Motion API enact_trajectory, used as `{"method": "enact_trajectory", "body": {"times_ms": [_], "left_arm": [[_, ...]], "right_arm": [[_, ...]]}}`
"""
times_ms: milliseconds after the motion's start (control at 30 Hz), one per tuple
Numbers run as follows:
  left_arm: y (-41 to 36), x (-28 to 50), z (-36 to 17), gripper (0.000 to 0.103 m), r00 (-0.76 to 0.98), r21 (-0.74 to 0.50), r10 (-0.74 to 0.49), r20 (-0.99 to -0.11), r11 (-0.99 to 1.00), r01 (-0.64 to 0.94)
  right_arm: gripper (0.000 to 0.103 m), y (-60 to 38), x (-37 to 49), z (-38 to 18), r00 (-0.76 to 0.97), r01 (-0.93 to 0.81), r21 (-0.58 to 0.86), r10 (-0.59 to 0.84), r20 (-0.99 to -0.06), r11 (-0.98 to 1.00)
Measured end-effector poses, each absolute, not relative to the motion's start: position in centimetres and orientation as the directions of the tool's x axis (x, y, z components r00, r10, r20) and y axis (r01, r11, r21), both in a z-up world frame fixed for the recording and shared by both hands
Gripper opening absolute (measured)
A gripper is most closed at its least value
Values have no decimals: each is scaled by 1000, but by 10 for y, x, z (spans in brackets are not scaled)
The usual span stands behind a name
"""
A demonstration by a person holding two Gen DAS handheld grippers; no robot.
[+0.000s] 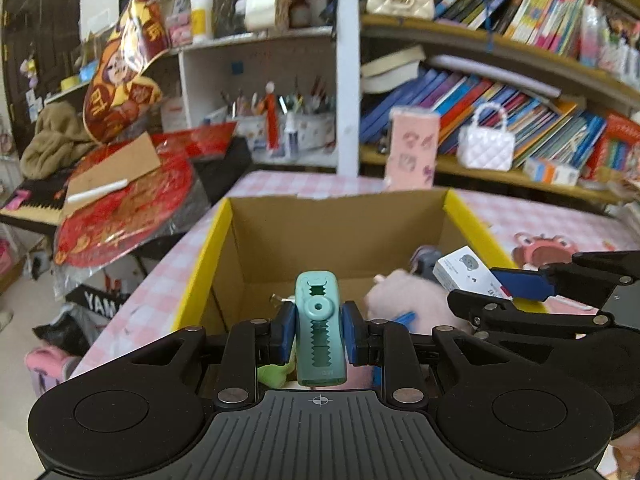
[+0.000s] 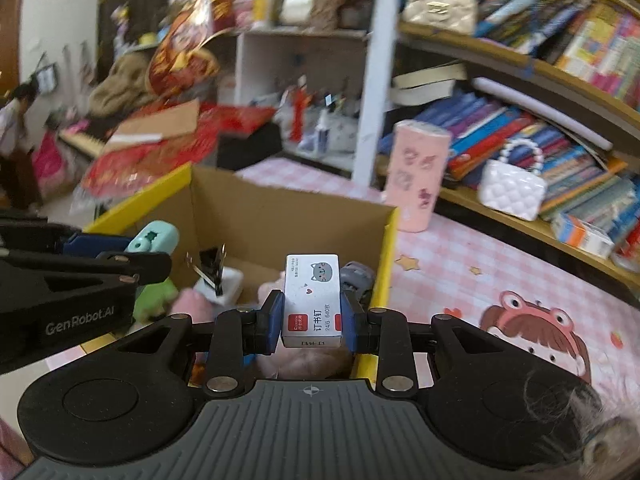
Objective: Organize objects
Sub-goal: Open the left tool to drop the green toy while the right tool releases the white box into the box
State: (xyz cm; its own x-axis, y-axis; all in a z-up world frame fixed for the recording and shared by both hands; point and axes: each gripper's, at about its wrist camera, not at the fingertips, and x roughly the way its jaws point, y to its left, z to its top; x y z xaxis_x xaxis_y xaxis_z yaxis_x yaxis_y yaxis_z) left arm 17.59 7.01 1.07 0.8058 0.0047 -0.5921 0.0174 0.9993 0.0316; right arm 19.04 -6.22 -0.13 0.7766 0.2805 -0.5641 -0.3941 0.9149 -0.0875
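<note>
My left gripper (image 1: 319,334) is shut on a teal stapler remover (image 1: 320,328), held upright over the near edge of an open cardboard box (image 1: 320,216) with yellow flaps. My right gripper (image 2: 310,318) is shut on a small white staple box (image 2: 313,300) with a cat picture, above the box's right wall (image 2: 384,264). Each gripper shows in the other's view: the right one (image 1: 520,284) with its staple box (image 1: 466,270), the left one (image 2: 116,256) with the teal tool (image 2: 154,238). Inside the box lie a pink plush (image 1: 408,296), a green plush (image 2: 154,300) and a binder clip (image 2: 214,270).
The box stands on a pink checked table (image 2: 460,264). A pink tumbler (image 2: 418,176) stands behind it. Bookshelves with a white quilted handbag (image 2: 512,188) fill the right. Red decorations and cardboard (image 1: 120,196) pile up at the left. A person (image 2: 16,136) stands far left.
</note>
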Motion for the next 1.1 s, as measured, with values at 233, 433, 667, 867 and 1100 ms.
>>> {"method": "enact_trajectory", "body": {"times_ms": [233, 433, 667, 867, 1100], "left_arm": [[69, 193, -5, 23, 772, 49, 46, -635, 999, -20], [66, 197, -15, 24, 749, 37, 53, -661, 999, -37], [68, 183, 3, 43, 793, 34, 70, -605, 998, -62], [67, 156, 33, 73, 861, 25, 56, -506, 998, -51], [64, 113, 55, 98, 912, 59, 43, -407, 998, -21]], "right_arm": [[28, -55, 207, -15, 729, -507, -147, 331, -599, 850], [28, -49, 221, -18, 692, -557, -152, 355, -629, 817], [44, -60, 207, -5, 732, -517, -134, 356, -581, 845], [58, -87, 178, 24, 806, -422, -73, 337, -486, 904], [85, -108, 138, 39, 880, -238, -8, 212, -424, 971]]}}
